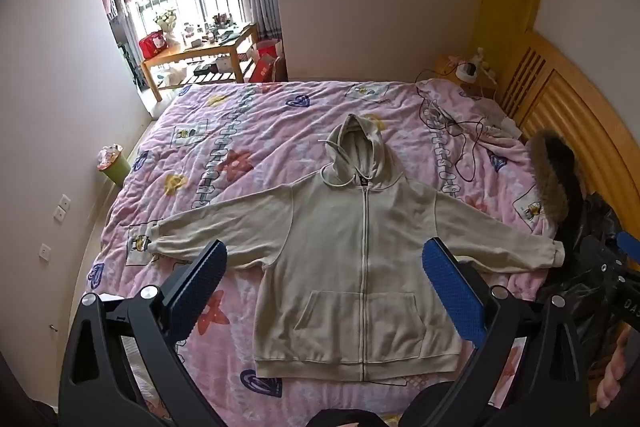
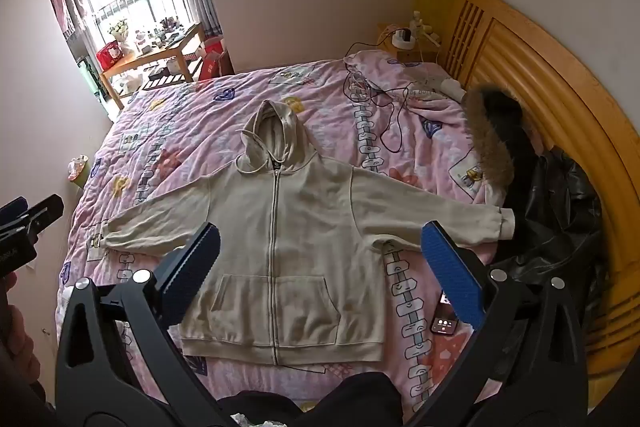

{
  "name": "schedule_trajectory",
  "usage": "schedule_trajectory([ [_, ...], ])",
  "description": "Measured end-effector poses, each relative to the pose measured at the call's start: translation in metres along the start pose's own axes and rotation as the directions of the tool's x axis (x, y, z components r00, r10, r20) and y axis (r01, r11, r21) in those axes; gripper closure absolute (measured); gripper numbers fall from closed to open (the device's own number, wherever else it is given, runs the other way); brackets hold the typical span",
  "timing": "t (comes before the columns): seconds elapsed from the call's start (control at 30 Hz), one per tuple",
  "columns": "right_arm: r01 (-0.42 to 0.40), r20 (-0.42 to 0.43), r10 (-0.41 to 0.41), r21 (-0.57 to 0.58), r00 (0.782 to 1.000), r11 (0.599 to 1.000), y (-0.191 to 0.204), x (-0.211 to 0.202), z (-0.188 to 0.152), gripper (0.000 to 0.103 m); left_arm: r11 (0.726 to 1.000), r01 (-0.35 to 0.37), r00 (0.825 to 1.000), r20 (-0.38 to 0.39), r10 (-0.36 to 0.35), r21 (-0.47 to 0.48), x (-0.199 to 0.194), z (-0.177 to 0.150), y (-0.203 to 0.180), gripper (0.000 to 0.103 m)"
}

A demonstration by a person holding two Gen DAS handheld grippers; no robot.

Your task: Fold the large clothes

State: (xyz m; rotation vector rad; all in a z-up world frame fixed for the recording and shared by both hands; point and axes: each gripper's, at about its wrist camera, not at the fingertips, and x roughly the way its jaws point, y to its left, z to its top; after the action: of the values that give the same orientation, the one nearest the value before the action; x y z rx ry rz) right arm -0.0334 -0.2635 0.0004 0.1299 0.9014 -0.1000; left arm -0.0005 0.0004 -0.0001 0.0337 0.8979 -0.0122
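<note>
A beige zip-front hooded sweatshirt (image 1: 360, 247) lies flat, front up, in the middle of the pink patterned quilt (image 1: 248, 155) on the bed, both sleeves spread out sideways, hood toward the far wall, zip closed. Left gripper (image 1: 324, 287) hangs above it w/ jaws spread wide, nothing between the blue pads; same for right gripper (image 2: 320, 275), released, empty, angled down over the hem area.

Only right-wrist view shows a dark phone w/ lit screen (image 2: 444, 323) on the quilt, just right of the sweatshirt hem. Only left-wrist view gives the green waste bin (image 1: 116, 167) clearly, on the floor by the bed's left side, full of crumpled paper/wrappers. Both show a black fur-trimmed jacket (image 2: 520, 171) near the orange wooden headboard (image 2: 540, 67), and black cables (image 1: 460, 135) by the pillow end.
</note>
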Motion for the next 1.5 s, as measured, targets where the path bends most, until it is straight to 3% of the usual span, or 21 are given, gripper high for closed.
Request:
schedule_trajectory([
  [1.5,-0.011,0.003,0.011,0.027,1.000,1.000,-0.011,-0.009,-0.004,0.005,1.000,-0.006,1.000,0.000,0.006,0.005,-0.015,0.005,-0.007,0.008],
])
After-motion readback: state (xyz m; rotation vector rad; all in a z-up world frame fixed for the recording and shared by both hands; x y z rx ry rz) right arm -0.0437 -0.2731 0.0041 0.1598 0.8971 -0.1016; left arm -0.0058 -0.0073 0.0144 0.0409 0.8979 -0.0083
